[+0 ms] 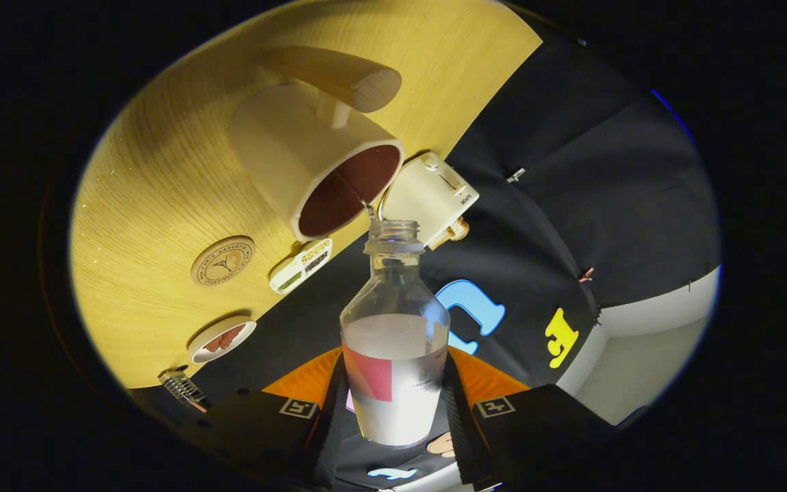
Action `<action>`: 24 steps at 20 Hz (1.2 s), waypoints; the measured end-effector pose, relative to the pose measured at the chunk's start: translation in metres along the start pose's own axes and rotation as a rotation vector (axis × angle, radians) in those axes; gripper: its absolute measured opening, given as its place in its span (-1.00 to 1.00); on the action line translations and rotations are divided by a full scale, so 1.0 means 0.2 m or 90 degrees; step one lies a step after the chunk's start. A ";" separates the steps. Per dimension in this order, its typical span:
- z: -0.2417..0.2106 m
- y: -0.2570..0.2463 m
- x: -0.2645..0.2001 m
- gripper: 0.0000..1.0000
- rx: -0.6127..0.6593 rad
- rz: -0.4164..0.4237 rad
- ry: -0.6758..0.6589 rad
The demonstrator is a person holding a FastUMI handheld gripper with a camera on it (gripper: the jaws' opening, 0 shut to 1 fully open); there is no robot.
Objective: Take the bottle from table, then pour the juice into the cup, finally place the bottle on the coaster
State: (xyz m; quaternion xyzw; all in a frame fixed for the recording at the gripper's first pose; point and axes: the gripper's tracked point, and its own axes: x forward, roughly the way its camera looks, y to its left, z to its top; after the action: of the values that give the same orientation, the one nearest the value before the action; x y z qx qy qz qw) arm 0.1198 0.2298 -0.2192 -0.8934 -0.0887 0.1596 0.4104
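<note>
With the bottle (394,342) clamped between the jaws of the gripper (393,410) and its open mouth just beside the rim of the cup (318,171) near the table (147,205) edge, the tilt is best deepened slowly so juice is kept inside the cup.

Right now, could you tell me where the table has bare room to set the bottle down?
The gripper is shut on the bottle, whose mouth is at the cup. The table is bare in the wide stretch beside the cup, above the round coaster. It is crowded along the edge: small packet, white box, small dish.
</note>
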 end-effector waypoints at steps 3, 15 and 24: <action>0.02 -0.01 0.00 0.37 -0.010 -0.009 -0.011; 0.00 -0.03 -0.03 0.37 -0.029 -0.020 -0.026; 0.00 0.01 -0.04 0.37 0.012 -0.004 -0.017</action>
State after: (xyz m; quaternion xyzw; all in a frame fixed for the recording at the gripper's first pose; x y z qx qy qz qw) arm 0.1135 0.2261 -0.2183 -0.8872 -0.0950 0.1709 0.4180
